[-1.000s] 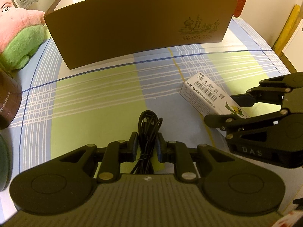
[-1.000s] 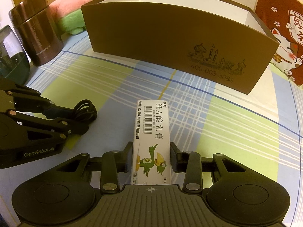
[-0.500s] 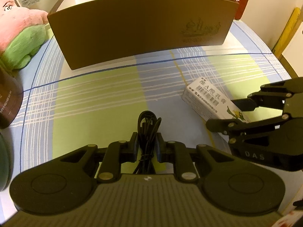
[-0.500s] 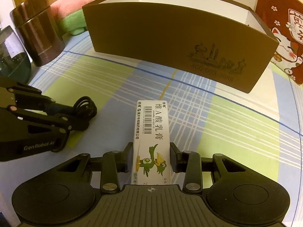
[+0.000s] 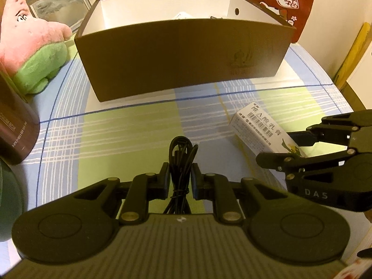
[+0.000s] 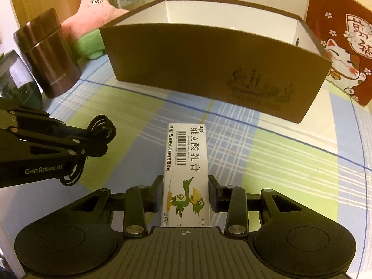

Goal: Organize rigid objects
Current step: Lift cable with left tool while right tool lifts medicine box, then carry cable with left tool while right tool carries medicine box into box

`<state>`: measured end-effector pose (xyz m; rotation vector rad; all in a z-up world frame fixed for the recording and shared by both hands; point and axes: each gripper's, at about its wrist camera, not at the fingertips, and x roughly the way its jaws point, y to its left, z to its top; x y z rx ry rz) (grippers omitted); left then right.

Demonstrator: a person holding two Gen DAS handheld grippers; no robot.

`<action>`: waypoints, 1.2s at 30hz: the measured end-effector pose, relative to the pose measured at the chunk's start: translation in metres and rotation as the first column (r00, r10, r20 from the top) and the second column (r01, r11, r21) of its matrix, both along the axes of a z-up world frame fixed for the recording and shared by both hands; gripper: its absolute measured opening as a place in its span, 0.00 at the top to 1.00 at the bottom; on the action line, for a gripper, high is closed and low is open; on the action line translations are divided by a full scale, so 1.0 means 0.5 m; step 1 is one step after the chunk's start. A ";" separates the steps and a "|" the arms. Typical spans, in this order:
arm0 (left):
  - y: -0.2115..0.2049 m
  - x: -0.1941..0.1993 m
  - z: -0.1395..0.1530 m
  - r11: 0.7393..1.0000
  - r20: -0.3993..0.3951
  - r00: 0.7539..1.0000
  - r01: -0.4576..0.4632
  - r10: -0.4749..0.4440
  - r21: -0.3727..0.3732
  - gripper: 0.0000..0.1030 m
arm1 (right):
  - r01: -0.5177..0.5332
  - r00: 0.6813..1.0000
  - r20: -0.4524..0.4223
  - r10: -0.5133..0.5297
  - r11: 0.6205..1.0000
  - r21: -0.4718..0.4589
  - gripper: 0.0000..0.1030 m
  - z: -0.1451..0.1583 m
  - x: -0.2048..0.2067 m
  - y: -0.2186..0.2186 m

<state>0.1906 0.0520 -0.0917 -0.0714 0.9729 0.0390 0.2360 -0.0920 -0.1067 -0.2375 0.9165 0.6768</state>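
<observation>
My left gripper is shut on a coiled black cable, whose loop sticks out past the fingertips. My right gripper is shut on a white ointment carton with a green bird printed on it, its far end pointing toward the box. A large brown open box with a white inside stands ahead on the checked cloth. From the right wrist, the left gripper and the cable show at the left. From the left wrist, the right gripper and the carton show at the right.
A pink and green plush star and a brown metal canister stand left of the box. A dark glass vessel is at the far left. A red lucky-cat cloth stands to the right. Small items lie inside the box.
Both grips hold as before. The left wrist view now shows more of the box's white inside; the grippers have barely shifted.
</observation>
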 end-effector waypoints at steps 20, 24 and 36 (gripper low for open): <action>0.007 0.000 0.066 1.000 0.084 0.996 -0.022 0.023 -0.009 0.86 | -0.001 0.999 0.045 -0.003 0.997 0.074 0.66 0.062 0.004 -0.008; 0.010 0.003 0.082 1.000 0.104 0.994 -0.023 0.024 -0.010 0.86 | 0.000 0.998 0.055 -0.005 0.996 0.085 0.66 0.073 0.007 -0.011; 0.016 0.014 0.117 1.000 0.144 0.989 -0.029 0.029 0.000 0.86 | -0.006 0.996 0.092 -0.005 0.994 0.113 0.66 0.110 0.019 -0.014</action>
